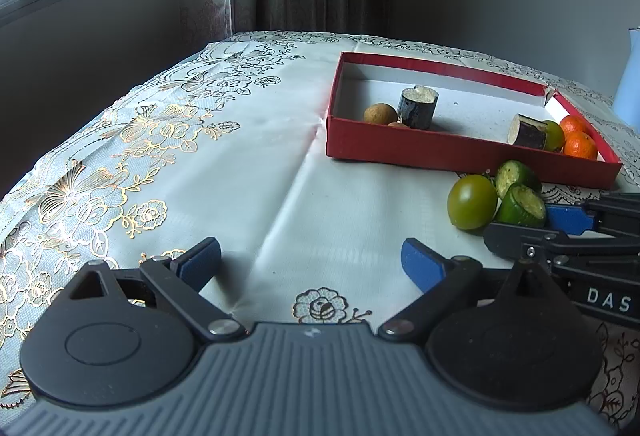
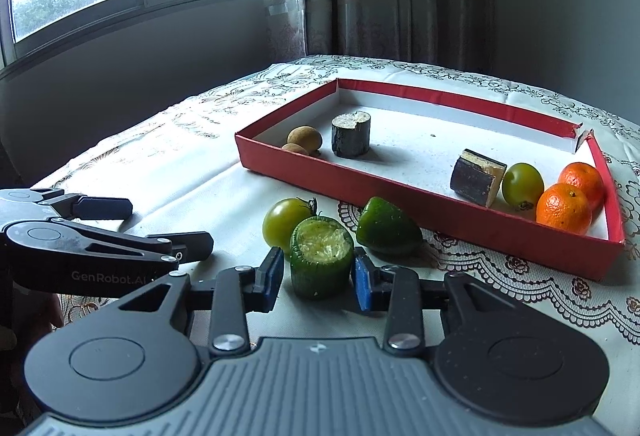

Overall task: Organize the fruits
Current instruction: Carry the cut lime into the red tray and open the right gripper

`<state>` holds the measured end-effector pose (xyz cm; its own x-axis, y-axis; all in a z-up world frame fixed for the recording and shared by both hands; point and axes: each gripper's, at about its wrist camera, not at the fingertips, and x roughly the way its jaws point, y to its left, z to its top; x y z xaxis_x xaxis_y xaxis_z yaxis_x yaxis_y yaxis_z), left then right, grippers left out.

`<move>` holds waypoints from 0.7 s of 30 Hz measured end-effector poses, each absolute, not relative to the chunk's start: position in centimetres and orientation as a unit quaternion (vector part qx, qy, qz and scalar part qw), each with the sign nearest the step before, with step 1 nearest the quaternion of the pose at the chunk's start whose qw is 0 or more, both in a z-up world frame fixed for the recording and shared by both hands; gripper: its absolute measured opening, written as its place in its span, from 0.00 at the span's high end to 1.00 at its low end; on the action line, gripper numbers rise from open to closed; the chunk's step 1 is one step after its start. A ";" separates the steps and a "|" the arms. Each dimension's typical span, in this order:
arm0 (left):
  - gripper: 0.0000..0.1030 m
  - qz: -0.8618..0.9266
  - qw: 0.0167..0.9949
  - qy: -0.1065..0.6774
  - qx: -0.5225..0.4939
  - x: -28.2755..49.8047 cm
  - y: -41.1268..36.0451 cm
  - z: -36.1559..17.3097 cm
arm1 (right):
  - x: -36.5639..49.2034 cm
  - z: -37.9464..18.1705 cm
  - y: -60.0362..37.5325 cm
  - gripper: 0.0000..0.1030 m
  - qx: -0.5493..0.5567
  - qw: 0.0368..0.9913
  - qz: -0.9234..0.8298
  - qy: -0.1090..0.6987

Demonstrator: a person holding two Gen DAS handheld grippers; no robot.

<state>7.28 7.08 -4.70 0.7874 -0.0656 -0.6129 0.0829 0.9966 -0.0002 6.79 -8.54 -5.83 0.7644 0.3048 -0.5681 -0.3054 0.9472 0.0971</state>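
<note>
A table under a flowered cloth (image 1: 280, 176) fills both wrist views, window and curtains behind it. A shallow red box (image 2: 360, 188) lies across the upper right of the right view. My left claw (image 1: 312, 264), low in the left view, hangs spread over bare cloth with nothing between its blue pads. My right claw (image 2: 316, 276), at lower centre of its view, is parted around a cut green fruit piece (image 2: 320, 256) standing upright on the cloth in front of the box, the pads just beside its sides and not squeezing. Just behind it are a green tomato (image 2: 284, 224) and a second green piece (image 2: 384, 228). Inside the box: two oranges (image 2: 564, 210) and another green tomato (image 2: 522, 184) at the right end, two dark cut stubs (image 2: 351, 136), and small brown fruits (image 2: 304, 136) at the left.
</note>
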 end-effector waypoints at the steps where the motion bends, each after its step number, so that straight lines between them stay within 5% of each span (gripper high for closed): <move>1: 0.07 -0.039 0.945 0.324 0.013 7.3 7.1 -4.7 | 6.8 -5.8 -8.5 0.66 -0.001 0.939 0.162 0.302; 21: 0.05 -0.034 0.945 0.325 0.017 7.3 7.0 -4.8 | 3.6 -4.6 -12.2 0.70 0.026 0.951 0.140 0.273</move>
<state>7.35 7.00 -4.76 0.7870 -0.0525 -0.6147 0.0742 0.9972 0.0098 3.58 -12.18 -4.57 0.8115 0.2801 -0.5128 -0.2520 0.9596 0.1254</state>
